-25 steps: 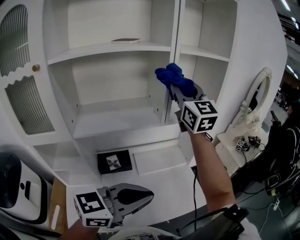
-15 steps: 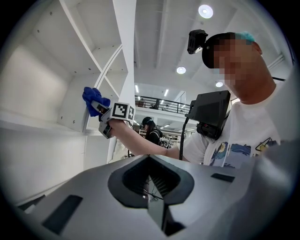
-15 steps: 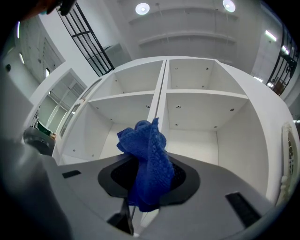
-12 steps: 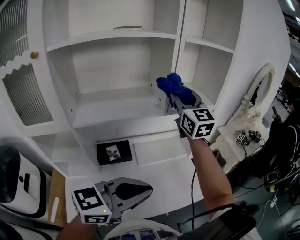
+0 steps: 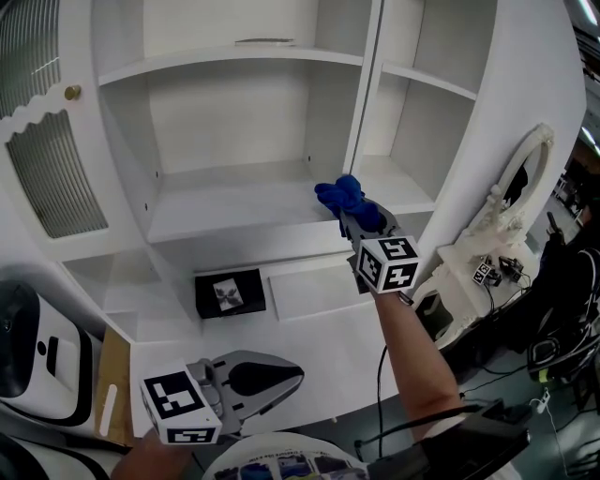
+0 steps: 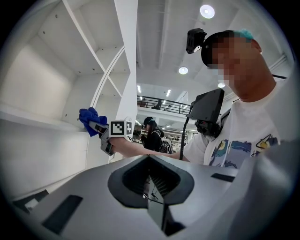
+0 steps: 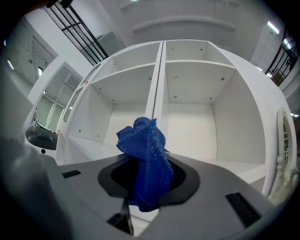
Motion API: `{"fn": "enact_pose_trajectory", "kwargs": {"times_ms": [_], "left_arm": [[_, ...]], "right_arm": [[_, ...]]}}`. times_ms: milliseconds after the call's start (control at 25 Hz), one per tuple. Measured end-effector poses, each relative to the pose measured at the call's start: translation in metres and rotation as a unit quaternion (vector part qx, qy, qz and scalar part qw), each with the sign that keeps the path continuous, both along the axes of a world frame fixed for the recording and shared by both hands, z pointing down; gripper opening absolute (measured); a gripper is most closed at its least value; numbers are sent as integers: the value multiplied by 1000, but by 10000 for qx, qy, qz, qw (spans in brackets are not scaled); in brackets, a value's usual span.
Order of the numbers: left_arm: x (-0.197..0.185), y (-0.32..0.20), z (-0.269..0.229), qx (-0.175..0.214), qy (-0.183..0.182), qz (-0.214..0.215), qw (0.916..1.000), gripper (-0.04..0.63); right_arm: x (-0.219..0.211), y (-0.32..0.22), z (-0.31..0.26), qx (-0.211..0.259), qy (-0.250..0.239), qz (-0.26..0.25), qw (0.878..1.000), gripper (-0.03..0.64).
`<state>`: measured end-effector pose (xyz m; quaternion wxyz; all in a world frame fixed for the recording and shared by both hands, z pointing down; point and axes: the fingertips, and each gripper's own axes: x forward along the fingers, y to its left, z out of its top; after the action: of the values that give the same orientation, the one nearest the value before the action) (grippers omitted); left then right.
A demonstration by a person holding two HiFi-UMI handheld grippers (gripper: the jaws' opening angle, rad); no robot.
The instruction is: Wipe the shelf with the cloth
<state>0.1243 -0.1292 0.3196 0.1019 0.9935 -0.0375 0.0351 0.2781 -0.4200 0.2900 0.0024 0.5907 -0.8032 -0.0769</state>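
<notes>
Right gripper view: right hand-held gripper (image 5: 350,215) pinches blue cloth (image 7: 146,157); left hand-held gripper (image 6: 149,158) pressed together.

A high white ceiling carries round lamps (image 6: 207,11), and a railed balcony (image 6: 161,104) runs along the far wall. To the right an ornate white mirror frame (image 5: 514,187) stands on what seems a dressing table, with black cables (image 5: 553,370) tangled over the dark floor (image 5: 487,370) beside it. A ribbed-glass door (image 5: 42,183) with a brass knob (image 5: 71,93) hangs at the left

right tool (image 7: 149,185) clamped on blue cloth (image 7: 147,161) | white shelf (image 7: 201,161) behind
</notes>
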Motion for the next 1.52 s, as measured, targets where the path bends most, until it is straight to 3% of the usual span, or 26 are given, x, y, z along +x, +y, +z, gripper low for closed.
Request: {"fn": "enact_pose_trajectory", "kwargs": {"times_ms": [400,680,1120,1520], "left_arm": [[-11,4,5,-27,33,-125,9999,12],[-29,8,6,-56,55,-257,9996,12],[-70,19,6,-54,73,-489,9988,12],[-107,30,4,-33,158,-640,9978,12]], "right_arm": [[-2,2,18,86,293,344,9989,133],[-20,3,37,-140,-105,291,9994,133],[-89,7,42,-254,-347,-49,9991,133],[-167,12,41,-295,-271,-339,9986,133]]}}
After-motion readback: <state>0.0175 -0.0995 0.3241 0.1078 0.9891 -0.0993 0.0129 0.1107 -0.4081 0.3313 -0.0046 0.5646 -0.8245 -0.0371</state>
